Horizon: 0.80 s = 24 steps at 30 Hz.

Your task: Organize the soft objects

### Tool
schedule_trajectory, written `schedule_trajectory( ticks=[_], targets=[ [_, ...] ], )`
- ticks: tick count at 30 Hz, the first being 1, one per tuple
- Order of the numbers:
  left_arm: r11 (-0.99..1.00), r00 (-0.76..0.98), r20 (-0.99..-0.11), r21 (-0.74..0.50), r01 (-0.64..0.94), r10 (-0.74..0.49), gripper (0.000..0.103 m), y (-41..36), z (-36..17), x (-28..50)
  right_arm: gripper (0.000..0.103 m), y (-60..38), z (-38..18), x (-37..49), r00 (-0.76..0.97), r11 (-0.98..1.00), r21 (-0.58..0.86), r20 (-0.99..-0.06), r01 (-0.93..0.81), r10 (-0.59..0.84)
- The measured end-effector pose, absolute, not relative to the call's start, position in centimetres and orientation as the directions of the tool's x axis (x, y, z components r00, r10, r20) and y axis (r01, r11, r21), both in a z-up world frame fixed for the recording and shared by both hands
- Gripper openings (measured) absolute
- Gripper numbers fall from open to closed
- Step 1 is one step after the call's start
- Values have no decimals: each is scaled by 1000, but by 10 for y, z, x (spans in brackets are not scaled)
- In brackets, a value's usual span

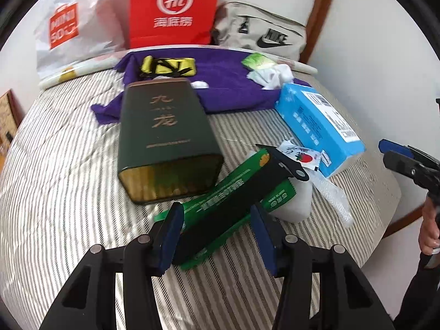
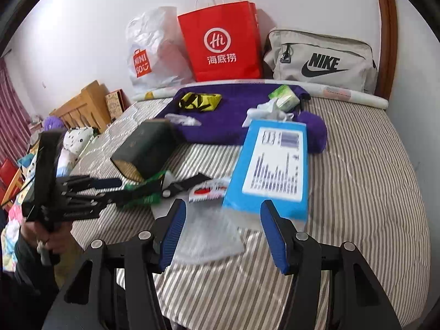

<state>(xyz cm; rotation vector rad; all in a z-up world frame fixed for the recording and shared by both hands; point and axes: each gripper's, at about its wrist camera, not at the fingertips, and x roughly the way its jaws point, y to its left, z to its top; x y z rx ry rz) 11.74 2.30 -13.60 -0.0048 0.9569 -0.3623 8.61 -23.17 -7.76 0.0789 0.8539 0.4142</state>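
Looks like the pick-up stage of the tidy: nothing is held yet. The left gripper hangs over the green packet with the black strap lying across it, near the front of the striped bed. Its jaws are part open, one blue pad either side of that pair, and I can't see either pad pressing, so no grip. The right gripper is also part open and empty, over a clear plastic wrap, with the near end of the blue pack just beyond.

My guess for the next move: lower the left jaws and close on the strap or packet. They overlap, so it's easy to catch both.

Readable stuff: the red bag at the far wall says "Hi" with 海底捞 under it. The white bag left of it reads MINISO. The grey pouch on the right says NIKE. The dark tin has gold characters, 九 and 龙 for sure, the middle one too blurry. The blue pack's label is unreadable print. A purple towel lies far back with a yellow-black item on it.
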Motion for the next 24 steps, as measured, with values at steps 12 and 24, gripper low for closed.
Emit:
schedule_trajectory(
  ticks=[12,24],
  targets=[
    [910,482,-808,-154,384,-340,43,13,-151,123,56,-229,-101,81,547,918,247,-744,-309,384],
    [917,462,-820,-180,356,-340,21,22,-151,108,56,-227,-102,78,544,917,243,-746,-315,385]
  ],
)
